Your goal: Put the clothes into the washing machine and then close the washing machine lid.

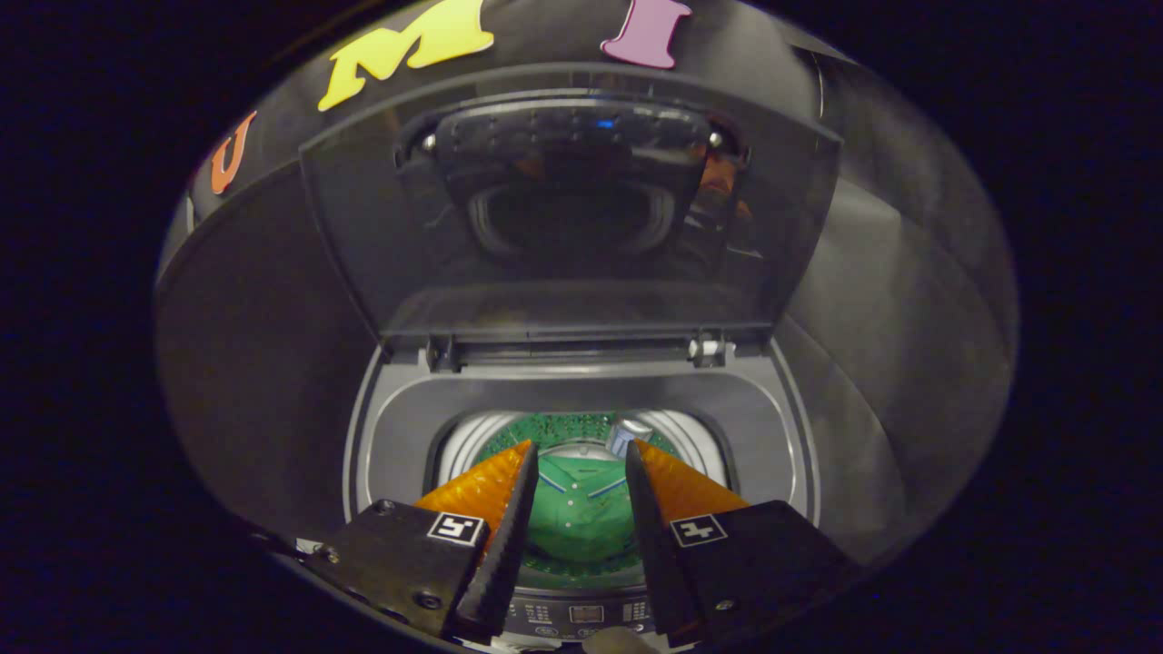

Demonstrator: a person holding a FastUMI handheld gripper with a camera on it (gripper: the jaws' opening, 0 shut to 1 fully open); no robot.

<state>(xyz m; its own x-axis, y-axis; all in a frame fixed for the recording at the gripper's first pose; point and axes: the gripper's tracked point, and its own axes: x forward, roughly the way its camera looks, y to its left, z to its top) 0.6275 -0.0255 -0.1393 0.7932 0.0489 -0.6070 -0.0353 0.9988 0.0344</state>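
Observation:
A top-loading washing machine (400, 436) stands below me with its dark lid (572, 227) raised upright at the back. A green garment (581, 518) lies down inside the drum (468, 440), seen through the gap between my fingers. My gripper (581, 450) hangs above the drum opening, fingers apart, with nothing pressed between them. The garment sits below the fingers, not touching them as far as I can tell.
The machine's control panel (586, 615) runs along the front rim, just under the gripper's body. The lid's hinges (709, 348) sit at the back of the opening. Black booth cloth surrounds the machine on both sides.

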